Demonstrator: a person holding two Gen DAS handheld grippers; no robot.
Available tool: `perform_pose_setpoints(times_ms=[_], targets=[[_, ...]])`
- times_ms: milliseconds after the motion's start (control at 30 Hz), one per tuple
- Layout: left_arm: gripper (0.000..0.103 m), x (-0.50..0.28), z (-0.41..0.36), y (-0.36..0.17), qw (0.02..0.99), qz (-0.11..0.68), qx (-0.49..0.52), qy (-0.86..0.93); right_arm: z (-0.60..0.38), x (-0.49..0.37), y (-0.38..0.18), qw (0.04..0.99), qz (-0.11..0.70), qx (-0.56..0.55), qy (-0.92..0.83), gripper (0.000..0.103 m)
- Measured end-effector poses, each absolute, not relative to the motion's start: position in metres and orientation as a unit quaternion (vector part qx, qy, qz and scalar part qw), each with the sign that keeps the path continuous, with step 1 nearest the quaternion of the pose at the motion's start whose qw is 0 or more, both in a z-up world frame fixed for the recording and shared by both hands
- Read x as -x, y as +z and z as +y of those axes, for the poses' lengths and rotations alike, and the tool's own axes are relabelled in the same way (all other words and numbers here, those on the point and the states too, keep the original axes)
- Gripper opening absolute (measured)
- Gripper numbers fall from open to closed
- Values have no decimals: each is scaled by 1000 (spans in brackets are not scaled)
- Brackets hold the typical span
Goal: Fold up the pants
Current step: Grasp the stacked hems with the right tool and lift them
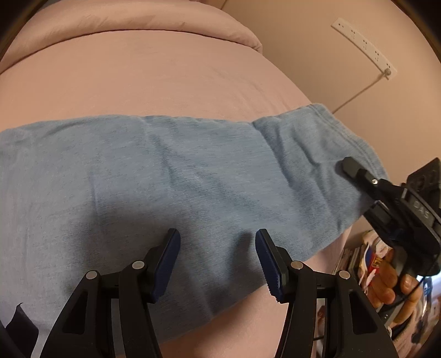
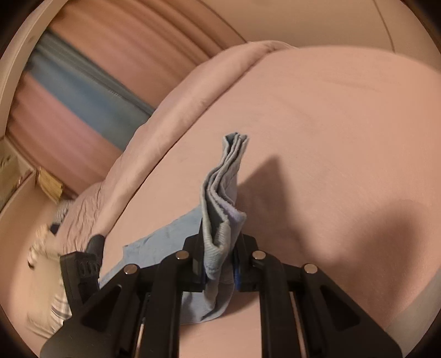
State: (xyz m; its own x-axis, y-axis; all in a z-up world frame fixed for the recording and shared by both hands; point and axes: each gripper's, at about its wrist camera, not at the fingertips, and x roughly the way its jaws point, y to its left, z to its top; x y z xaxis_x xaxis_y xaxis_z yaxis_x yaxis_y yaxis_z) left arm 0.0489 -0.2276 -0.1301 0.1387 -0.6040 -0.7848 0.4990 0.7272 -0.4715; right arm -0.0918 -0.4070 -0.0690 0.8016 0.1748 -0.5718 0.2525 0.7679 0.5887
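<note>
Light blue pants [image 1: 165,170] lie flat in a long band across the pink bed. My left gripper [image 1: 217,245] stands open just over the near edge of the fabric, with nothing pinched between its blue pads. At the right end of the pants a finger of my right gripper [image 1: 351,166] lies on the cloth, with a person's hand [image 1: 408,286] behind it. In the right wrist view my right gripper [image 2: 220,243] is shut on a bunched, several-layered end of the pants [image 2: 220,192], which sticks up past the fingertips. The rest of the fabric trails off to the left.
Around the pants the pink bed sheet [image 1: 137,77] is bare, and a rolled pink duvet [image 1: 137,19] lies along its far side. A white power strip [image 1: 363,46] with a cable hangs on the wall. Books and clutter [image 1: 366,261] sit below the bed's right edge. Curtains [image 2: 82,82] hang beyond.
</note>
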Motion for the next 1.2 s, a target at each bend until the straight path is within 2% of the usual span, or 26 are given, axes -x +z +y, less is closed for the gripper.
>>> perform_pose_setpoints(times_ms=[367, 600, 867, 900, 933, 1033, 1200], targets=[[56, -58, -180, -134, 752, 549, 112, -348, -381, 75, -43, 900, 323, -291, 20, 14], [56, -69, -119, -138, 756, 547, 179, -311, -349, 62, -33, 908, 334, -246, 56, 14], [56, -83, -76, -123, 730, 519, 291, -336, -289, 32, -58, 899, 383, -179, 110, 14], [59, -85, -74, -123, 724, 518, 301, -342, -279, 29, -63, 898, 390, -167, 117, 14], [63, -88, -74, -125, 716, 521, 309, -347, -269, 26, -69, 895, 399, -154, 128, 14], [63, -97, -73, -133, 703, 539, 319, -336, -243, 22, -85, 891, 416, -113, 142, 14], [63, -97, -46, -149, 665, 527, 406, -339, -229, 14, -101, 885, 435, -85, 143, 14]])
